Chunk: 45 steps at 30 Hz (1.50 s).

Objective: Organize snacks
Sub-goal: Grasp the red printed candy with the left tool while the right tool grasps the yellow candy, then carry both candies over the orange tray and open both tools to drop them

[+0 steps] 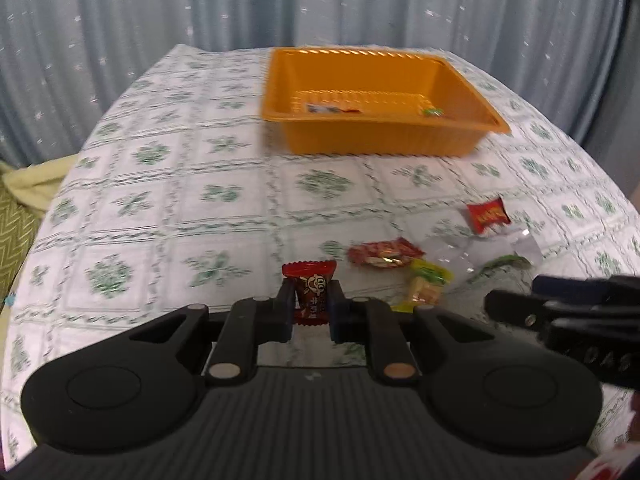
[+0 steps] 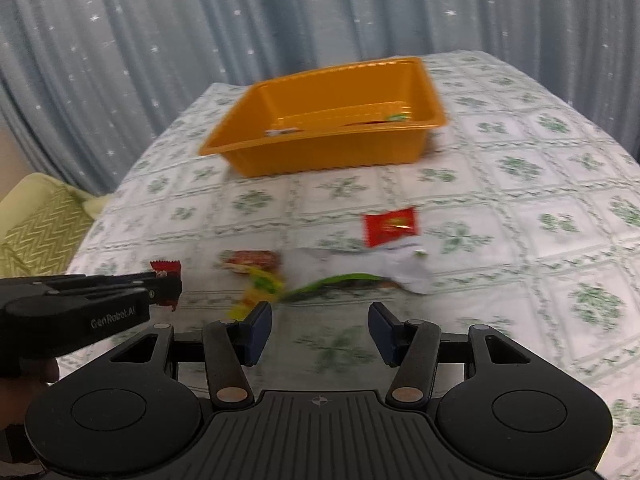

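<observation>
Near the front edge of the patterned tablecloth (image 1: 160,184), a dark red candy (image 1: 310,286) is clamped between the jaws of the left gripper (image 1: 311,304). Just right of it, the right gripper (image 2: 320,330) is held with jaws apart over nothing, close to 4 loose snacks (image 2: 390,226). Farther back, an orange basket (image 1: 376,140) is seen with 2 wrappers inside.

Left wrist view was taken from close above near table edge, aimed forward and downward along left gripper (image 1: 312,306). Right wrist view was taken likewise along right gripper (image 2: 320,330), from further right. Shared by both: orange basket (image 1: 380,136) (image 2: 332,152) at far side, scattered snacks between, curtain (image 1: 160,8) (image 2: 160,20) behind.
</observation>
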Tool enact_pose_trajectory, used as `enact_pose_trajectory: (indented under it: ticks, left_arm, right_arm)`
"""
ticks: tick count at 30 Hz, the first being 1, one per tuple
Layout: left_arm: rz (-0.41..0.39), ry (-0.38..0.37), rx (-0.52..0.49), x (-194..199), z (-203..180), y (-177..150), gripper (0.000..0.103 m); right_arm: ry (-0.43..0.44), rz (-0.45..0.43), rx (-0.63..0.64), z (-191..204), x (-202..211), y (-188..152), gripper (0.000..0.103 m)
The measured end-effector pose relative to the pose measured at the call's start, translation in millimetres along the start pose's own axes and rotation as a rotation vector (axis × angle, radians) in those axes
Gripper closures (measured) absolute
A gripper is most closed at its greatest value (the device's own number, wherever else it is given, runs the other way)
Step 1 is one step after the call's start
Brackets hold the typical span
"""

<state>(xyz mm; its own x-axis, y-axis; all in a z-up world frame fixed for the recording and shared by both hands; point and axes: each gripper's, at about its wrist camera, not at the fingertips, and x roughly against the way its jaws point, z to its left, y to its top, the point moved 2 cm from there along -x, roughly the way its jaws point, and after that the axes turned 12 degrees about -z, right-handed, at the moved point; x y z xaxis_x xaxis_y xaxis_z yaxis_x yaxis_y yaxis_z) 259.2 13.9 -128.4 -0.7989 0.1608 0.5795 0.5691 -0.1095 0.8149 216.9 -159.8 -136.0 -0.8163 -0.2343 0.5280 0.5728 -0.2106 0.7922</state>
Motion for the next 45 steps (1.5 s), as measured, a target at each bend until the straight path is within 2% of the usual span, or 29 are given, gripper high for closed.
enact_pose_trajectory:
  ticks: [2,10,16,18,19,22,30,45]
  left_arm:
    - [-0.006,0.008,0.023,4.4,9.3,2.4,0.088]
    - [-0.028,0.013,0.055,14.4,27.4,10.1,0.088]
    - [-0.034,0.012,0.067,16.6,31.5,13.2,0.088]
    - [-0.035,0.013,0.07,17.4,31.6,13.2,0.088]
    - [-0.035,0.013,0.07,17.9,31.7,13.0,0.088]
    - [-0.031,0.011,0.073,19.1,31.7,12.1,0.088]
    - [-0.015,0.015,0.078,31.3,25.2,7.3,0.088]
    - [-0.021,-0.008,0.081,81.4,-13.7,10.4,0.088]
  right_arm:
    - [0.022,0.009,0.008,10.7,-7.4,-1.5,0.059]
    - [0.054,0.042,0.018,39.2,-38.7,-8.3,0.062]
    - [-0.004,0.04,0.03,47.4,-54.6,-9.9,0.063]
    - [-0.017,0.042,0.031,48.2,-58.7,-10.4,0.07]
    - [-0.028,0.046,0.041,49.1,-60.9,-10.7,0.077]
    - [-0.044,0.038,0.09,54.1,-61.6,-10.9,0.08]
    - [-0.027,0.021,0.084,51.9,-35.9,-1.9,0.08]
    - [-0.067,-0.042,0.026,22.2,47.8,22.3,0.08]
